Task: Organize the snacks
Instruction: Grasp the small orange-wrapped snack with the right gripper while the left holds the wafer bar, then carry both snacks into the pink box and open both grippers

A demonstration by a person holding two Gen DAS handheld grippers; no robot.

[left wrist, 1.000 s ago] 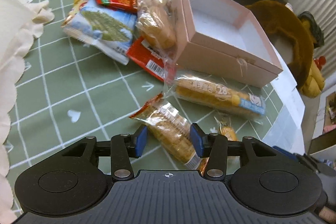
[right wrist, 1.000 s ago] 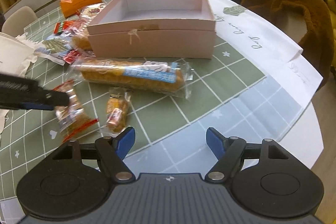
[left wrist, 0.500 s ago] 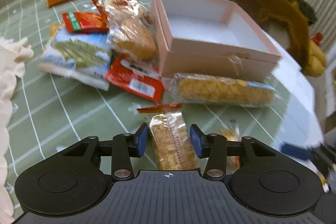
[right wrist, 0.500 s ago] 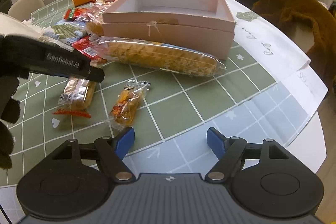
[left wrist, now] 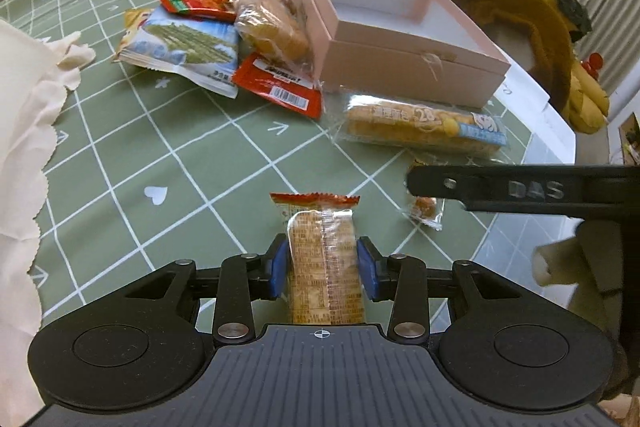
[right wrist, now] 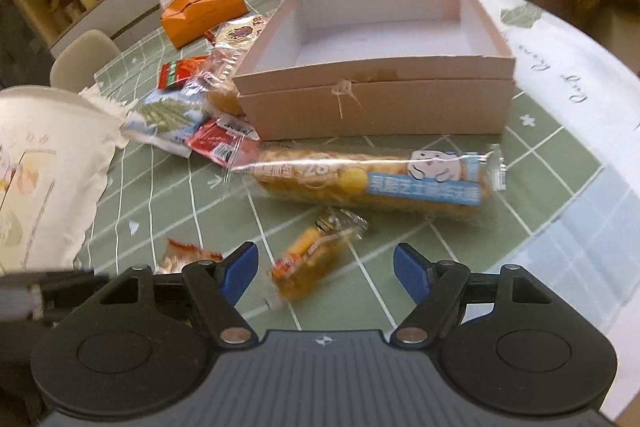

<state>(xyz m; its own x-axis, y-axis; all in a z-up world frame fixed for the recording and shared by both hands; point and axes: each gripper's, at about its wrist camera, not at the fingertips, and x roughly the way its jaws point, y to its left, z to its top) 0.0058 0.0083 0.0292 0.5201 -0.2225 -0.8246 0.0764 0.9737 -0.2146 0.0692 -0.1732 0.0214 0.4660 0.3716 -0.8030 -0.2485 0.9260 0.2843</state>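
Blue-padded left gripper (left wrist: 323, 263), just been closing, clamped on cracker packet (left wrist: 323, 259).
Right gripper (right wrist: 326, 269) spread wide over small orange snack (right wrist: 308, 263); pink box (right wrist: 376, 107) at 12 o'clock.

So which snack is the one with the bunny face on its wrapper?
Find the open pink cardboard box on the green checked tablecloth. Lying along its near side is a long clear-wrapped golden bread stick. Only this one has a blue label with a white cartoon bunny, and it is by far the longest packet there.
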